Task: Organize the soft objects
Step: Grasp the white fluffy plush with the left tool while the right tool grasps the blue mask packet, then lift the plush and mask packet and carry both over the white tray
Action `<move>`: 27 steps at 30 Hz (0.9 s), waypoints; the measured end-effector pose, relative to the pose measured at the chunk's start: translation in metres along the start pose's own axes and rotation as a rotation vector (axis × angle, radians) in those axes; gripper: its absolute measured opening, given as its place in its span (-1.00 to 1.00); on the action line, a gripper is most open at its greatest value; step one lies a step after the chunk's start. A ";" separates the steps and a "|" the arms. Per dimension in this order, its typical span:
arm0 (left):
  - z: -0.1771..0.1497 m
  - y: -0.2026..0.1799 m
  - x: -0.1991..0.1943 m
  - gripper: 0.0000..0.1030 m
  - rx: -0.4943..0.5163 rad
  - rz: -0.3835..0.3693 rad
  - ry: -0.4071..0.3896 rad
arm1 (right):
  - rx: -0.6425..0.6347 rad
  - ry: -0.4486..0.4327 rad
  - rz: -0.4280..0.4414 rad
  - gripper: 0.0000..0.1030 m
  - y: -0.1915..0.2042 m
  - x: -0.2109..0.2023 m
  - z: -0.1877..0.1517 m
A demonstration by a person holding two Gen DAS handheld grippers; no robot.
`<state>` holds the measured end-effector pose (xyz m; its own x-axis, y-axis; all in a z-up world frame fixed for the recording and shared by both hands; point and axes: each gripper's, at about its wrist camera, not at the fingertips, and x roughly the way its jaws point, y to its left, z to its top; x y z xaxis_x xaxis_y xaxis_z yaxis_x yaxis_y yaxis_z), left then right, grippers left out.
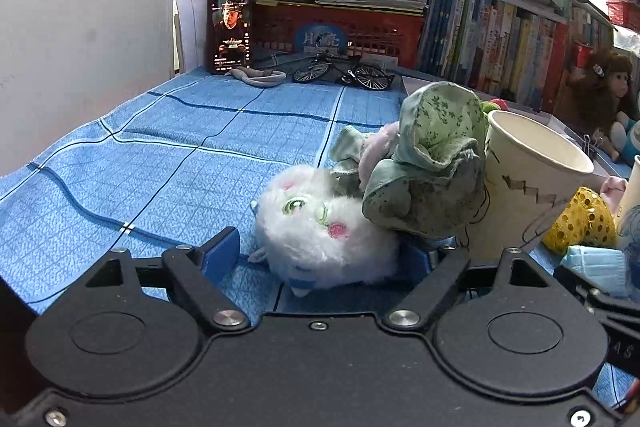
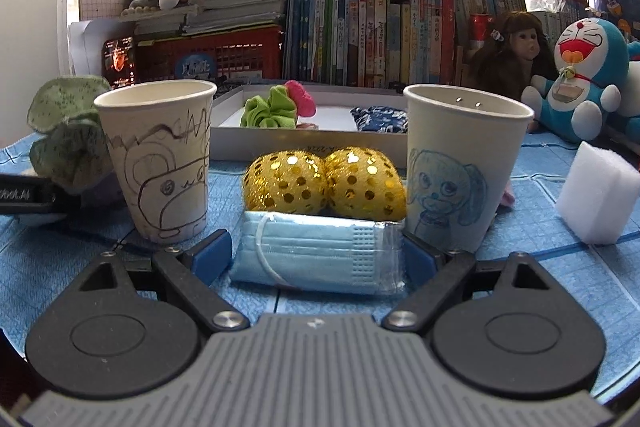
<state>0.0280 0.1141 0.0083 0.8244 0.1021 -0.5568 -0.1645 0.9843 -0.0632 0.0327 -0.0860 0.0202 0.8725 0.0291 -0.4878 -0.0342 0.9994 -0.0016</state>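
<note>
My left gripper (image 1: 320,255) has its fingers wide apart around the white fluffy toy (image 1: 324,231), low in the middle. My right gripper (image 2: 316,259) is spread around the blue mask (image 2: 320,251), bottom middle.

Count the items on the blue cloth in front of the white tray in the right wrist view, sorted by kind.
Paper cups: 2, black-drawing cup and blue-drawing cup
Gold sequin balls: 2, left ball and right ball
Blue face mask: 1
White sponge: 1
Total: 6
</note>
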 end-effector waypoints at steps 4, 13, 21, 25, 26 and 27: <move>0.001 0.000 0.002 0.60 -0.022 -0.003 -0.010 | 0.002 -0.002 0.000 0.82 0.000 0.001 0.000; 0.005 0.002 0.004 0.32 -0.060 -0.028 -0.020 | -0.004 -0.004 0.016 0.69 0.003 0.001 0.000; 0.005 0.003 -0.011 0.27 -0.059 -0.021 -0.023 | -0.006 -0.038 0.082 0.62 0.002 -0.014 0.000; 0.012 0.007 -0.025 0.26 -0.070 -0.011 -0.056 | -0.017 -0.080 0.104 0.62 0.002 -0.026 0.007; 0.015 0.008 -0.029 0.26 -0.072 -0.008 -0.065 | -0.015 -0.089 0.109 0.62 0.002 -0.029 0.009; 0.018 0.008 -0.033 0.27 -0.073 -0.008 -0.075 | -0.012 -0.099 0.113 0.62 0.001 -0.032 0.012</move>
<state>0.0094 0.1210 0.0410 0.8634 0.1078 -0.4929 -0.1951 0.9722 -0.1292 0.0106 -0.0854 0.0463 0.9065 0.1441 -0.3968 -0.1408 0.9893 0.0376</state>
